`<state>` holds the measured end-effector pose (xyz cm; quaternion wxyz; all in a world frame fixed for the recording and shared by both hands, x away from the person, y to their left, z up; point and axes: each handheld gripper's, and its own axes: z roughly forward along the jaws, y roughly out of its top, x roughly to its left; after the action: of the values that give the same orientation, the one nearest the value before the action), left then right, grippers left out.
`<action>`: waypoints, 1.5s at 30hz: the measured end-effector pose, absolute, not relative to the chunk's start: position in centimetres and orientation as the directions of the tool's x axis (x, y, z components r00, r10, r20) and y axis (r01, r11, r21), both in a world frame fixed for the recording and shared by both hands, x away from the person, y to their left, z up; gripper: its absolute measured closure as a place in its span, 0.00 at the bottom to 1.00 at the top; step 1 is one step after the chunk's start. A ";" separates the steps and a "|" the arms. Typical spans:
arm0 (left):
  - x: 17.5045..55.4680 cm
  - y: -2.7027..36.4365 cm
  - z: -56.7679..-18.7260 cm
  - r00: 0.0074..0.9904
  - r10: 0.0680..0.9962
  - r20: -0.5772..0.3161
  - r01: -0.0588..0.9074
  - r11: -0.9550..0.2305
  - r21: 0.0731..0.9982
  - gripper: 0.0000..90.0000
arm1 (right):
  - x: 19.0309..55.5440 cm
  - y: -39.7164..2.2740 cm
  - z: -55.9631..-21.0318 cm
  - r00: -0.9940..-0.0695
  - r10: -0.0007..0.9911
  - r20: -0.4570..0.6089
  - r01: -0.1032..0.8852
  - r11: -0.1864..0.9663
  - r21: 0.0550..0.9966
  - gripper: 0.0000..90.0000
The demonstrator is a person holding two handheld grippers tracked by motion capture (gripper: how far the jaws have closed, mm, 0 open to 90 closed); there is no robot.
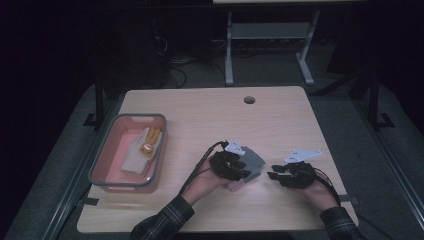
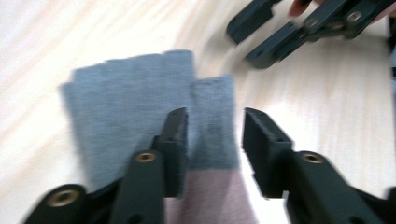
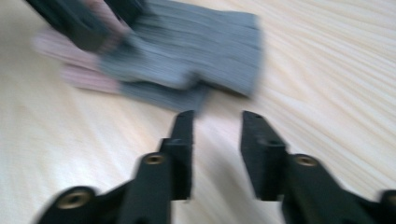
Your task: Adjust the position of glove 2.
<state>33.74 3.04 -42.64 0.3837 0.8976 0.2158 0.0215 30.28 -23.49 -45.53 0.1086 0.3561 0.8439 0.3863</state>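
Note:
A grey knit glove (image 1: pixel 254 161) with a pink cuff lies flat on the wooden table (image 1: pixel 210 120), right of its middle. My left gripper (image 1: pixel 245 173) hovers over the cuff end, jaws apart. In the left gripper view the left gripper (image 2: pixel 215 116) has one jaw above the palm of the glove (image 2: pixel 126 98), and the glove's thumb lies under the gap. No pad presses on the fabric. My right gripper (image 1: pixel 273 173) stands open to the right of the glove. In the right gripper view, the right gripper (image 3: pixel 217 116) has bare table between its jaws, and the glove (image 3: pixel 201 51) lies just beyond them.
A pink basin with a grey rim (image 1: pixel 162 131) stands at the table's left and holds a pale glove with yellow fingers (image 1: pixel 142 152). A round cable hole (image 1: pixel 249 99) is near the far edge. A desk frame (image 1: pixel 270 35) stands on the floor behind.

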 end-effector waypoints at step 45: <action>35.9 3.6 -46.1 0.900 0.388 -0.198 0.418 -0.639 0.646 0.69 | 31.2 -24.7 -48.1 -0.649 0.760 0.036 0.545 0.432 0.719 0.18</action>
<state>35.94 3.57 -46.10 0.3621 0.9049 0.2228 -0.0205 31.16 -24.69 -48.08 0.1484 0.3915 0.8330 0.3618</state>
